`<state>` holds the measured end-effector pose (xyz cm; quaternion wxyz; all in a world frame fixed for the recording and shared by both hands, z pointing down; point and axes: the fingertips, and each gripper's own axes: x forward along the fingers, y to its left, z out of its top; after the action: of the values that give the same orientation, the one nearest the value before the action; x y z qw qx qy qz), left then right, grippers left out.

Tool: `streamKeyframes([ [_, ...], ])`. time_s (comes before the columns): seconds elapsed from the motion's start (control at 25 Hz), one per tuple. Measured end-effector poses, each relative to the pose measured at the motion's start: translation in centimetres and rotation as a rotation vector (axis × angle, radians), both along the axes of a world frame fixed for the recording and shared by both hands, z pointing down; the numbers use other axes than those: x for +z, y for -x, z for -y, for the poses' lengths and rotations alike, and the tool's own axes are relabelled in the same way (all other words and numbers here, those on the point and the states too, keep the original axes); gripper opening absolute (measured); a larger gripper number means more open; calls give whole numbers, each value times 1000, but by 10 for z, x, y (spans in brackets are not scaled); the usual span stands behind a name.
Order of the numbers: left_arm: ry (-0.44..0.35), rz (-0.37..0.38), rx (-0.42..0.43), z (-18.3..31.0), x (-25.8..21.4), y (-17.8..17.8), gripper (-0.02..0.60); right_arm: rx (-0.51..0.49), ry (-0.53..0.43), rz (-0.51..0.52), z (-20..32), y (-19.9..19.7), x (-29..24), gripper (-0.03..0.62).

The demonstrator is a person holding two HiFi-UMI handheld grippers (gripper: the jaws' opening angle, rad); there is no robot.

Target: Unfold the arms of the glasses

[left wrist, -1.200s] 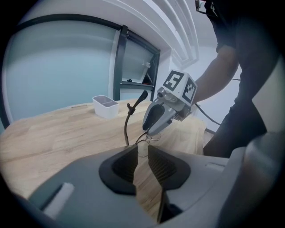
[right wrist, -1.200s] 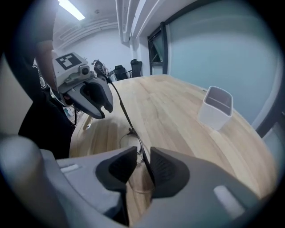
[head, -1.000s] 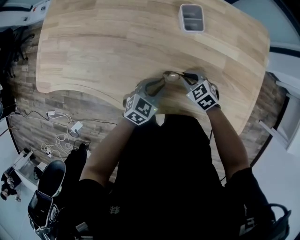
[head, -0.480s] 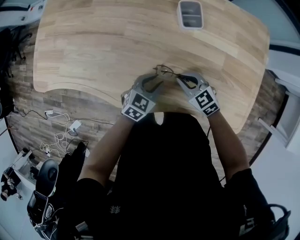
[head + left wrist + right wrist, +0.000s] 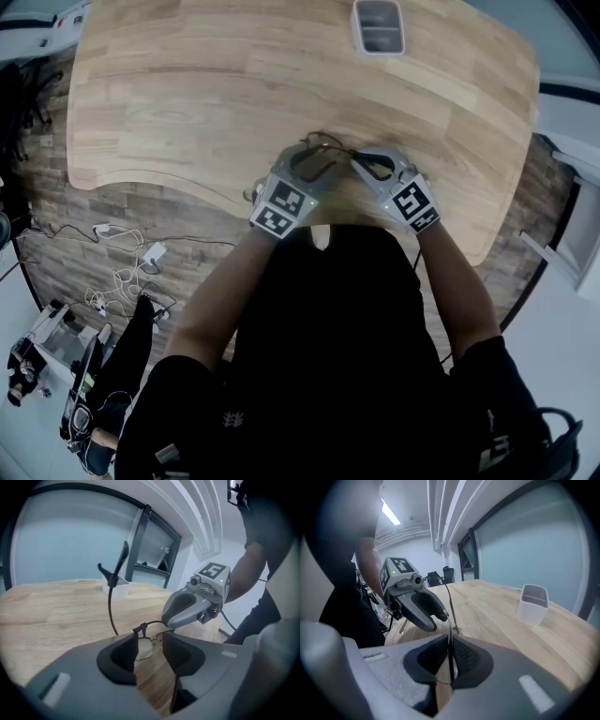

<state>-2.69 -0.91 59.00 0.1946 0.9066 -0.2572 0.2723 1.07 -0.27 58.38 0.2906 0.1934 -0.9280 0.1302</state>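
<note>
Thin dark wire glasses (image 5: 332,146) are held just above the wooden table (image 5: 187,84) between my two grippers. My right gripper (image 5: 450,645) is shut on the frame's thin wire (image 5: 449,603), which runs up between its pads. My left gripper (image 5: 150,638) is open; its jaws have just been opening, and the pads press on nothing. One lens (image 5: 143,649) shows in the gap beyond its tips. One arm of the glasses (image 5: 110,603) sticks up and curves away from the frame. In the head view the left gripper (image 5: 315,157) and right gripper (image 5: 362,161) face each other closely.
A small white container (image 5: 379,26) stands at the table's far edge, also seen as the white container (image 5: 533,603) to the right. The table's near edge curves just under my hands. Cables and a chair lie on the floor (image 5: 122,272) to the left.
The left gripper's jaws have opened and let go of the glasses. Both grippers and the glasses have shifted slightly left and away from me. The right gripper keeps its grip.
</note>
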Motion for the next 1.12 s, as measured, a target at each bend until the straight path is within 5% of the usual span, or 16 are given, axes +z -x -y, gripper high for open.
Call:
streamKeyframes([
  [0.52, -34, -69, 56, -6, -29, -17, 170, 10, 33, 10, -8, 2, -3, 51],
  [1.12, -103, -67, 202, -27, -53, -38, 170, 145, -19, 8, -18, -18, -23, 72],
])
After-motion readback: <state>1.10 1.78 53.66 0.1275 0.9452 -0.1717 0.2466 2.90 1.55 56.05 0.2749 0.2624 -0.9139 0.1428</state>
